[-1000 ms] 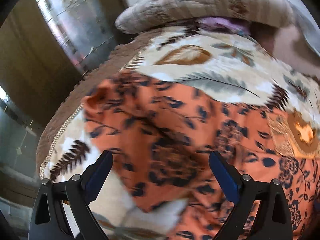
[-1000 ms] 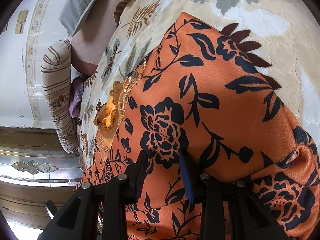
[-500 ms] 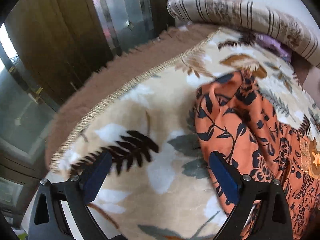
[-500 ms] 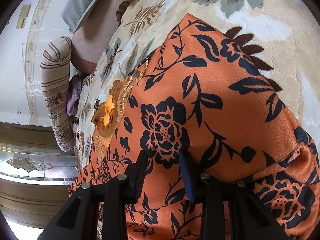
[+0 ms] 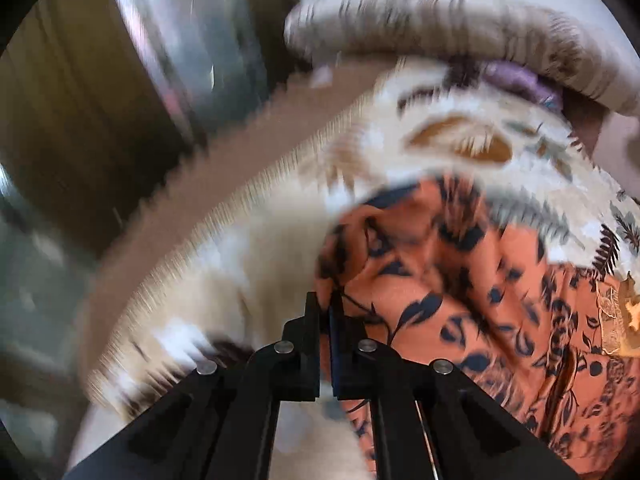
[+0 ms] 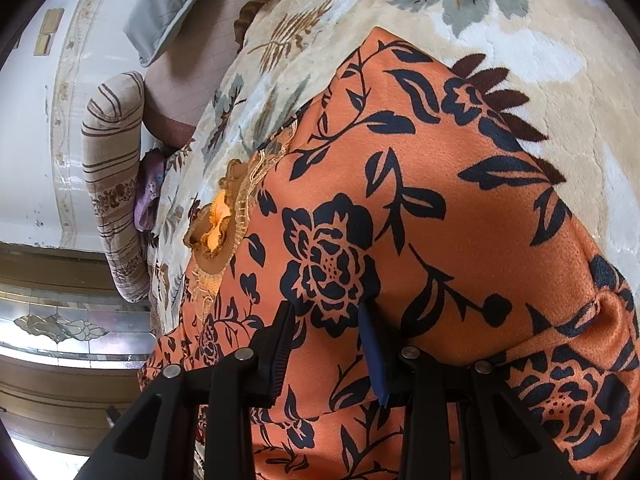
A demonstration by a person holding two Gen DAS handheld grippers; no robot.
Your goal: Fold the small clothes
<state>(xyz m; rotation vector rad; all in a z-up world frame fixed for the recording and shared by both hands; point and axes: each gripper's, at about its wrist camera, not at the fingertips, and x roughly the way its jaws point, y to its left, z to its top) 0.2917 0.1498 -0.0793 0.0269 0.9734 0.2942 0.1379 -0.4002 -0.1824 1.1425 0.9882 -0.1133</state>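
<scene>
While the orange flowered garment [image 6: 420, 208] lies spread on the leaf-patterned blanket [image 6: 520, 48] of the bed, both tools have a hold on it. Left gripper [image 5: 326, 312]: fingers pressed nearly together, a thin edge of the orange cloth seemingly pinched between them at the garment's side nearest the blanket's brown border [image 5: 224, 168]; view is motion-blurred, so depth of bite cannot be confirmed. Right gripper [image 6: 328, 332]: fingers only partly closed, a bunched fold of cloth standing between them, the blue pad of one finger [image 6: 372, 356] against the fabric. Garment's long axis runs away from the right fingers toward the striped pillow [image 6: 112, 184]; the gold-trimmed neckline [image 6: 224, 220] sits toward that pillow end. Judgement: the coming move turns on carrying the left-held edge across the garment, away from the brown border, while the right hold anchors its end. Risk: thin left pinch may slip.
</scene>
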